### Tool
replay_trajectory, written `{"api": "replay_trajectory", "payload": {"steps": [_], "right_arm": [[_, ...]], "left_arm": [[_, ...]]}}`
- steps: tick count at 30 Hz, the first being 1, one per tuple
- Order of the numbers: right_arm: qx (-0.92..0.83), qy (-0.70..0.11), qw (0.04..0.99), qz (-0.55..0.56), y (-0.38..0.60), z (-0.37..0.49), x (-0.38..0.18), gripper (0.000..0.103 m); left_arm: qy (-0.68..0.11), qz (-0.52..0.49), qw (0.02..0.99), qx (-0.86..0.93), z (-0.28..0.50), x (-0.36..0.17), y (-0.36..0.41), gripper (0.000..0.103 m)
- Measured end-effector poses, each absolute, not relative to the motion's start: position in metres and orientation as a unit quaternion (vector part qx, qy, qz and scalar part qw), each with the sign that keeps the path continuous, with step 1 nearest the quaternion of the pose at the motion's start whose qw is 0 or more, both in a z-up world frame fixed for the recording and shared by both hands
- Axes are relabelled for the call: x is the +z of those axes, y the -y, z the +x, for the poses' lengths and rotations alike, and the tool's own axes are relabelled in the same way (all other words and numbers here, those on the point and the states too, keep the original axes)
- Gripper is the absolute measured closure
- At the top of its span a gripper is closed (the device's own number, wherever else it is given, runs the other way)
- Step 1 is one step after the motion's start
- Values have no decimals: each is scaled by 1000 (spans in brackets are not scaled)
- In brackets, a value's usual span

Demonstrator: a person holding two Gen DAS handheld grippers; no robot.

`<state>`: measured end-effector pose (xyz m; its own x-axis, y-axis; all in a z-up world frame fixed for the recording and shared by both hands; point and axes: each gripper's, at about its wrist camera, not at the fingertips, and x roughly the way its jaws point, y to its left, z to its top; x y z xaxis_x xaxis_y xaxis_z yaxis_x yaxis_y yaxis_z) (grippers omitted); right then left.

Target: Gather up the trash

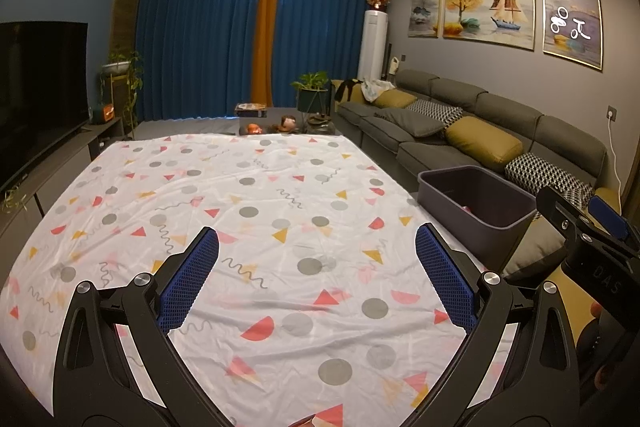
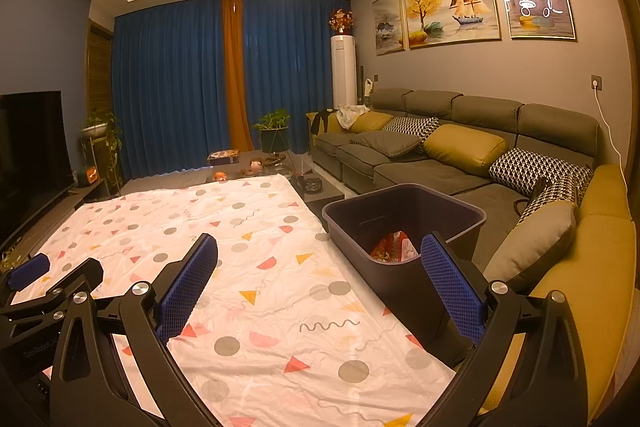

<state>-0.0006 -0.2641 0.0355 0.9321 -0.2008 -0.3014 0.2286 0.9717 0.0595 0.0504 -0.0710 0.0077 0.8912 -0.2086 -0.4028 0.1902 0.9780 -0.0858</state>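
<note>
A dark purple bin (image 1: pixel 480 205) stands at the right edge of the table, between table and sofa. In the right wrist view the bin (image 2: pixel 400 223) holds red and white wrapper trash (image 2: pixel 394 247). My left gripper (image 1: pixel 316 275) is open and empty above the patterned tablecloth (image 1: pixel 240 207). My right gripper (image 2: pixel 320 279) is open and empty, its right finger just in front of the bin. The right gripper also shows in the left wrist view (image 1: pixel 588 227), and the left gripper in the right wrist view (image 2: pixel 44 275). No loose trash shows on the cloth.
A grey sofa (image 2: pixel 440 163) with yellow and patterned cushions runs along the right. A TV (image 1: pixel 40 83) on a low cabinet is at the left. Small items and a plant (image 1: pixel 312 95) stand beyond the table's far edge, before blue curtains.
</note>
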Motion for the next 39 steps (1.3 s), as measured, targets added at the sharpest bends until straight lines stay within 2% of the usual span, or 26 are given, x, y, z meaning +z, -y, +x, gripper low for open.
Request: {"api": "replay_trajectory", "payload": {"steps": [39], "right_arm": [[-118, -152, 980, 57, 271, 9, 35, 5]], "left_arm": [[-214, -26, 970, -113, 59, 17, 71, 6]]}}
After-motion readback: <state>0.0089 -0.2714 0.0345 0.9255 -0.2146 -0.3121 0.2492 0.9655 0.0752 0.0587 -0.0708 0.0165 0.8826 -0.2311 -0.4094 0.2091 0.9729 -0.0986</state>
